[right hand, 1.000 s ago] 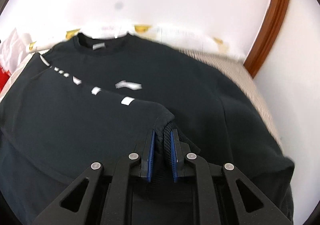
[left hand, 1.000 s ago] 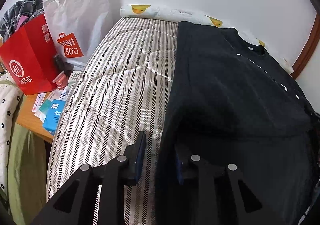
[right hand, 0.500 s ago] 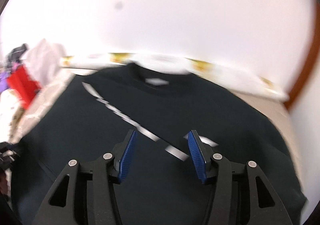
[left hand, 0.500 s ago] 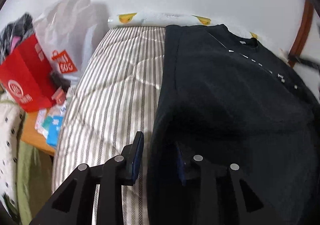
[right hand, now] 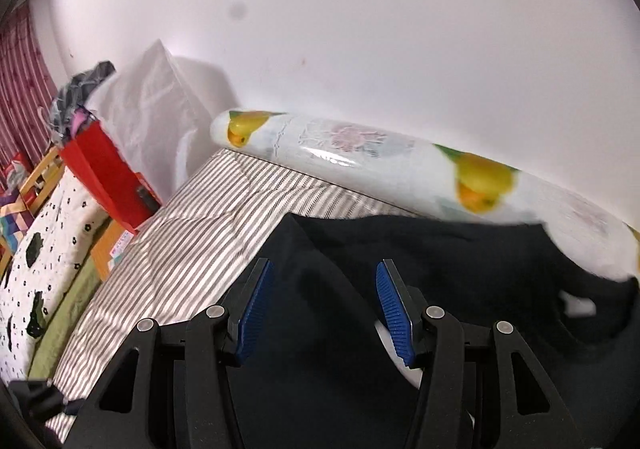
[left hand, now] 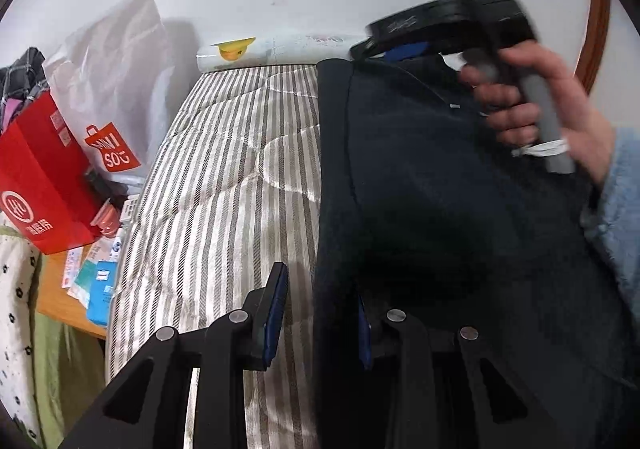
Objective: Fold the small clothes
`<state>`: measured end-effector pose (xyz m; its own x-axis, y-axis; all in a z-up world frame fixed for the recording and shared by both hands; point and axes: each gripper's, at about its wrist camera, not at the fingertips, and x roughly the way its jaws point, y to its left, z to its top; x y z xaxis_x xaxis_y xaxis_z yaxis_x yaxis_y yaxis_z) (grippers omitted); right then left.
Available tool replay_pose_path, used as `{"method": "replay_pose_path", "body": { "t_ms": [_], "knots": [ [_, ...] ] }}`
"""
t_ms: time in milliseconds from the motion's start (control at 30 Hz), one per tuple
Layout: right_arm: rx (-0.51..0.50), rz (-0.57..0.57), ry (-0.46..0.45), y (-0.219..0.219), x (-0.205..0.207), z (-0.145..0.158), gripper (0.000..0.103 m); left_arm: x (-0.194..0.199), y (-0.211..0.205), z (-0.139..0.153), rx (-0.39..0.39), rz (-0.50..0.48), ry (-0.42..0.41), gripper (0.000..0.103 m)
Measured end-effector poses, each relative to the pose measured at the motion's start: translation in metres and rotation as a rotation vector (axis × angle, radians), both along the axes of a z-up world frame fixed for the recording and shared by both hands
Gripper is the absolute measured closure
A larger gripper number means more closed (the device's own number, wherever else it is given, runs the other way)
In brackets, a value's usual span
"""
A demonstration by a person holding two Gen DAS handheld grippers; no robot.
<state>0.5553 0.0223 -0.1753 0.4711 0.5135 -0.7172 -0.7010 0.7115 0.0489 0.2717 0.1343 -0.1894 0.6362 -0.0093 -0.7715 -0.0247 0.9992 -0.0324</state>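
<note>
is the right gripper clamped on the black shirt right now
No, the right gripper has its blue pads wide apart with nothing pinched between them, poised over the black shirt near its far corner.

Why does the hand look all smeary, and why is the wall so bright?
Left wrist view: the right hand and its right gripper are smeared by motion blur, while the striped mattress is sharp. Right wrist view: the wall is washed out, the fruit-print roll is slightly blurred, and the fisheye bends the edges.

Striped mattress point(left hand: 224, 185) — red bag point(left hand: 36, 185), white Miniso bag point(left hand: 116, 89) beside.
</note>
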Motion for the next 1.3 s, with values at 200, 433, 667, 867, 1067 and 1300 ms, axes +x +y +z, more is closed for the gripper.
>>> {"method": "replay_pose_path", "body": {
  "t_ms": [200, 433, 667, 867, 1067, 1300],
  "knots": [
    [-0.011, 0.045, 0.013, 0.030, 0.009, -0.018, 0.091, 0.005, 0.003, -0.003, -0.066, -0.020, -0.003, 0.095],
    [-0.030, 0.081, -0.048, 0.070, 0.005, -0.026, 0.095, 0.002, 0.020, -0.005, -0.118, 0.011, 0.008, 0.096],
    [-0.055, 0.073, -0.048, 0.084, 0.011, -0.031, 0.094, 0.001, 0.017, -0.007, -0.105, 0.010, 0.010, 0.093],
    [0.038, 0.023, -0.047, 0.035, 0.000, -0.001, 0.065, -0.007, 0.016, -0.001, -0.074, 0.043, 0.041, 0.083],
    [-0.026, -0.091, -0.117, -0.063, -0.043, 0.019, 0.063, -0.028, 0.013, 0.013, -0.070, 0.070, 0.058, 0.081],
    [-0.132, -0.358, -0.181, -0.263, -0.109, 0.018, 0.053, -0.056, -0.007, 0.043, -0.072, 0.079, -0.003, 0.056]
  ]
}}
